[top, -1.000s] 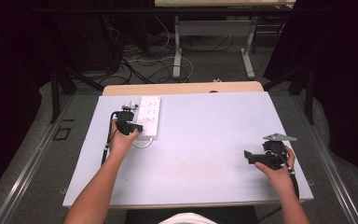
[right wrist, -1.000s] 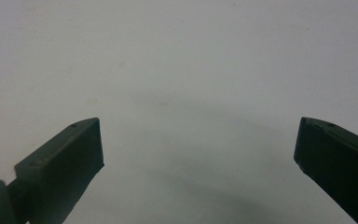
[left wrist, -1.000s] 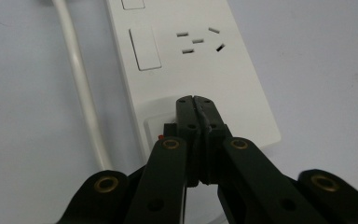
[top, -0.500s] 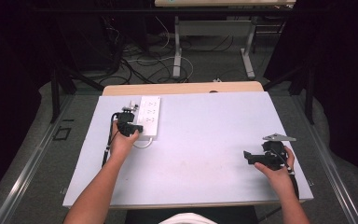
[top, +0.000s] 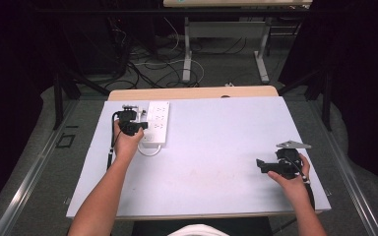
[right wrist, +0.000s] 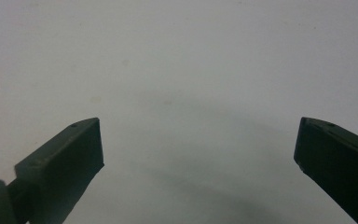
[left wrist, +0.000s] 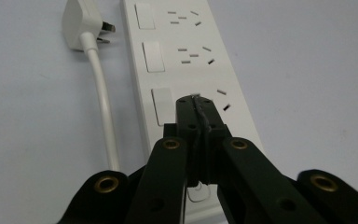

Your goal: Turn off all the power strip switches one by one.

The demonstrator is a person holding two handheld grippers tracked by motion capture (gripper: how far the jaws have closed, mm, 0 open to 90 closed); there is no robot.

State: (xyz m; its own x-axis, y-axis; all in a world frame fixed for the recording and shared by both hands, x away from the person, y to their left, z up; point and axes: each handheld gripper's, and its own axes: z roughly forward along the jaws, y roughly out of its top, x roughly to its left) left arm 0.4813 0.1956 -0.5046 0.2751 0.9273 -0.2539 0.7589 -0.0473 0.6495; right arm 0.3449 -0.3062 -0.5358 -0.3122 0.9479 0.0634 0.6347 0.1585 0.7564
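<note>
A white power strip (top: 158,123) with several sockets and rocker switches lies at the table's far left. In the left gripper view the power strip (left wrist: 186,60) runs away from me, with its white plug (left wrist: 81,23) and cable lying beside it on the table. My left gripper (top: 142,126) is shut with nothing between its jaws. Its tips (left wrist: 196,103) hang over the strip, between a rocker switch (left wrist: 162,106) and that switch's socket; whether they touch it I cannot tell. My right gripper (top: 261,166) is open above the bare table top (right wrist: 198,149) at the right.
The white table top (top: 211,147) has a wooden strip along its far edge. A loop of the strip's white cable (top: 150,150) lies just in front of the strip. Desk legs and loose cables are on the floor beyond the table.
My left gripper has crept slightly toward the far end of the power strip. The right gripper has stayed in place.
</note>
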